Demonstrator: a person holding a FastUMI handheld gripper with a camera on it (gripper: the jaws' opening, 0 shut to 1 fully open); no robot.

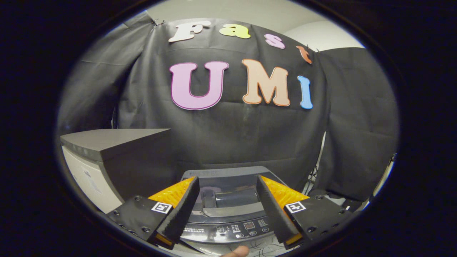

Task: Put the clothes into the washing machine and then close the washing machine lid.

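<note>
Gripper view:

- Gripper (226, 182): held apart, wide gap, nothing clamped. Aimed level and forward, over the washer (200, 175).
- Washer: low and just ahead, seen through the gap between the fingers. Panel (246, 226) on the near edge, lid (232, 198) beyond it. Appears to lie flat, so probably down; cannot tell for certain.
- Cabinet (117, 142): left of the washer, taller, close beside the left finger.
- Fingertip (237, 251) of a person: at the near edge, below the panel.

Hazards, as judged from here:

- Pressing the panel buttons by accident. Cause: lowering the fingers too near the front edge.
- Striking the cabinet corner. Cause: swinging left with the fingers spread this wide.
- Loading against a shut lid. Cause: fetching clothes before checking and raising the lid.
- Slipping off the lid handle. Cause: smooth, shallow grip and a poor approach angle.
- Pinching the fingertip. Cause: closing or dropping the gripper close to it.
</note>
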